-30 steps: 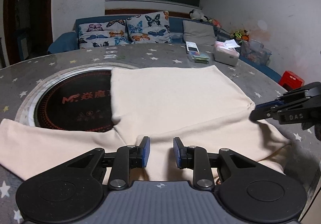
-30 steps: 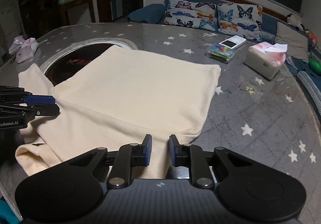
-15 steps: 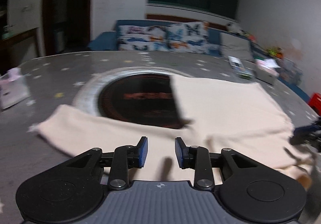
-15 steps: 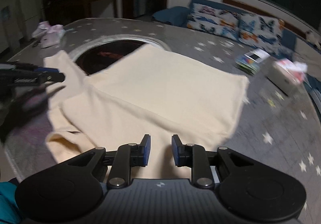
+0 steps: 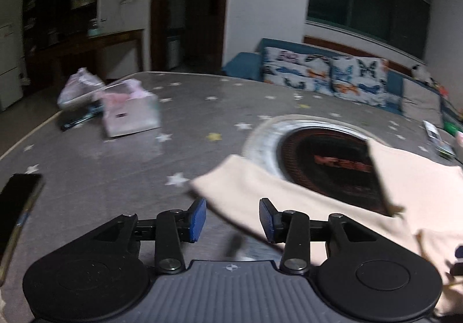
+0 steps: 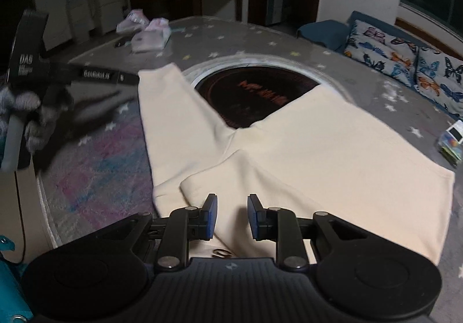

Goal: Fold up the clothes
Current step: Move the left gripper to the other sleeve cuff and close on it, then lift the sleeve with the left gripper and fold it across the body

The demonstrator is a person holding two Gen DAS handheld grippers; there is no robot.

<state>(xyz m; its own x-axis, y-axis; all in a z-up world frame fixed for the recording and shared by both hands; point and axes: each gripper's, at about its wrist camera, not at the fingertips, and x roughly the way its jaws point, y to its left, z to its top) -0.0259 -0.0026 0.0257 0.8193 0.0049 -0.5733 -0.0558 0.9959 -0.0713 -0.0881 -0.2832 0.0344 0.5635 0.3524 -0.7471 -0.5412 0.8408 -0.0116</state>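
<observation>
Garment: a cream sweatshirt (image 6: 303, 149) is laid flat on the star-patterned table (image 6: 95, 166), its body spread to the right and partly covering the round dark hob plate (image 6: 254, 94) set into the tabletop.
Sleeve: one long sleeve (image 6: 170, 120) is stretched out away from the body, its cuff end lying near the hob's pale rim; a second fold of cloth is seen just in front of the right tool.
Left gripper (image 5: 232, 220): held low over the table at the sleeve's outer end, jaws wide apart, nothing between the blue pads, the sleeve (image 5: 260, 192) lying just ahead and to one side.
Right gripper (image 6: 230, 217): poised over the near hem of the sweatshirt, pads parted, no cloth pinched as far as can be made out.
Step in hand: judged to be the sleeve fold, with the cuff being lined up for a grasp by the left tool.
Next move: the cuff edge would need to be taken between the left pads, lifted and carried across onto the body, while the hem is pinned by the right tool.
Watch-out: heavy blur in the left view, so contact with the cloth cannot be confirmed.
Bystanders: a pink tissue pack (image 5: 130, 111) and a phone (image 5: 17, 213) are left well clear.
</observation>
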